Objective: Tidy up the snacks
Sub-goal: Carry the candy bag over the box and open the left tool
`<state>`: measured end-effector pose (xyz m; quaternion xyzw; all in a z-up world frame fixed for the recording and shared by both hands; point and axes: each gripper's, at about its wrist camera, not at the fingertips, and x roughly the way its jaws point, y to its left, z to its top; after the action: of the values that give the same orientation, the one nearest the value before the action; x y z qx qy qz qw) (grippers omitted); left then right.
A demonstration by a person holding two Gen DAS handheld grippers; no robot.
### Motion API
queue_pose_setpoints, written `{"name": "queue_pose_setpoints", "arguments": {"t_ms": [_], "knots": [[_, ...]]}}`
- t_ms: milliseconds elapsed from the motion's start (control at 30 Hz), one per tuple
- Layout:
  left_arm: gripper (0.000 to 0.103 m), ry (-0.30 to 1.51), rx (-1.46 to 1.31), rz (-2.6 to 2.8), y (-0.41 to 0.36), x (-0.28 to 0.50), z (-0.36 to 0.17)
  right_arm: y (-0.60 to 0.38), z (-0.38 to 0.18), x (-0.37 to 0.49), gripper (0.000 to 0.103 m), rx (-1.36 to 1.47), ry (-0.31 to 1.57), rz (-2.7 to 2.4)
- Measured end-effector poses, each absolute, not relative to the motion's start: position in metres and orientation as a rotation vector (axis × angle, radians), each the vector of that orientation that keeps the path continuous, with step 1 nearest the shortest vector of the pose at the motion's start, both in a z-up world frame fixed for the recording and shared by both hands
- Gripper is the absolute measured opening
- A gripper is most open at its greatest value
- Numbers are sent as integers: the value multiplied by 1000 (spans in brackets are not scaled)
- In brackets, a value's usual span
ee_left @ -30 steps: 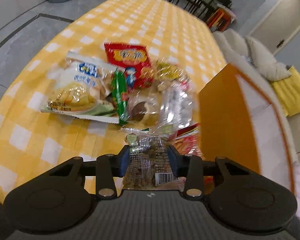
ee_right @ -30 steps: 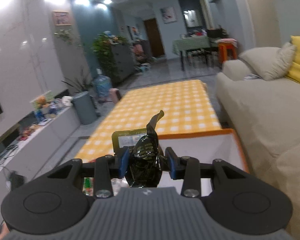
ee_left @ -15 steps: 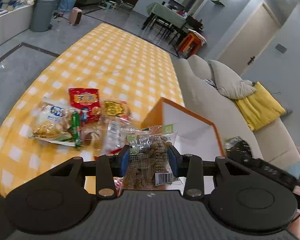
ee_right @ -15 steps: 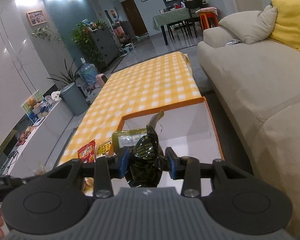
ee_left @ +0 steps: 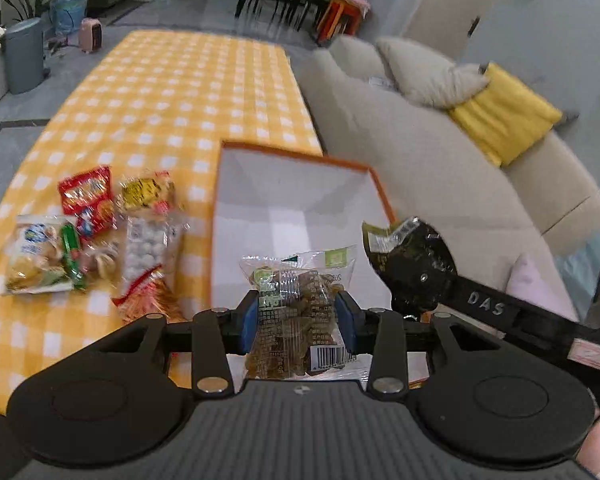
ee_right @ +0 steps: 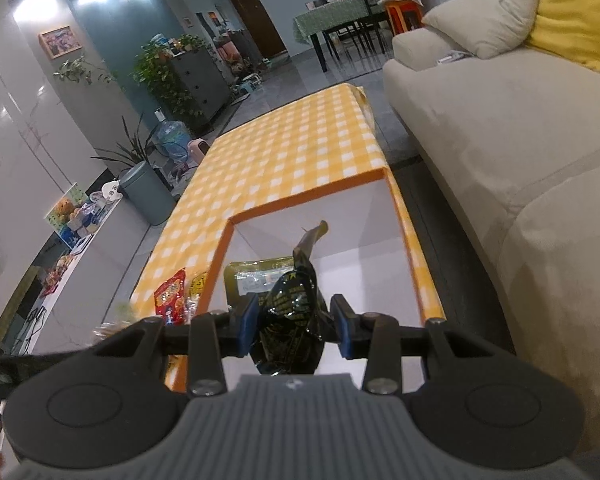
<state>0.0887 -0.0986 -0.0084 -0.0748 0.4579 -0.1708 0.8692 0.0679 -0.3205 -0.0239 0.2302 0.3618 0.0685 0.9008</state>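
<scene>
1. Yellow-checked worktop (ee_left: pixel 172 92) is flanked by a beige sofa (ee_left: pixel 440 152).
2. An orange-rimmed white box (ee_left: pixel 300 200) is set on it, beside a snack pile (ee_left: pixel 96 232).
3. A clear snack packet (ee_left: pixel 296 304) is pinched by the left gripper (ee_left: pixel 296 320) over the box.
4. A black-green snack packet (ee_right: pixel 292 308) is pinched by the right gripper (ee_right: pixel 294 326) above the box.

We see a surface (ee_left: pixel 172 92) in yellow-and-white check, and a box (ee_left: pixel 300 160) with an orange rim and white inside. One packet (ee_left: pixel 296 304) is clear with brown pieces and a green label; another (ee_right: pixel 292 312) is glossy black with olive green. A cushion (ee_left: pixel 504 116) is yellow.
</scene>
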Motion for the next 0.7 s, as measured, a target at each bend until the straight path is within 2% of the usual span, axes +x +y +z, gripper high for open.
{"name": "queue_pose_setpoints", "arguments": {"t_ms": [233,533,700], "knots": [[45,1056,9,-250,-134,99,-49,-339,-50,73,38,568,805,157],[46,1079,114,-158,-147,108,-68,-340,-59,80,38,599,833,171],[54,1038,178,-116,-150,104,-62,-340,-62,85,38,597,846,172]]}}
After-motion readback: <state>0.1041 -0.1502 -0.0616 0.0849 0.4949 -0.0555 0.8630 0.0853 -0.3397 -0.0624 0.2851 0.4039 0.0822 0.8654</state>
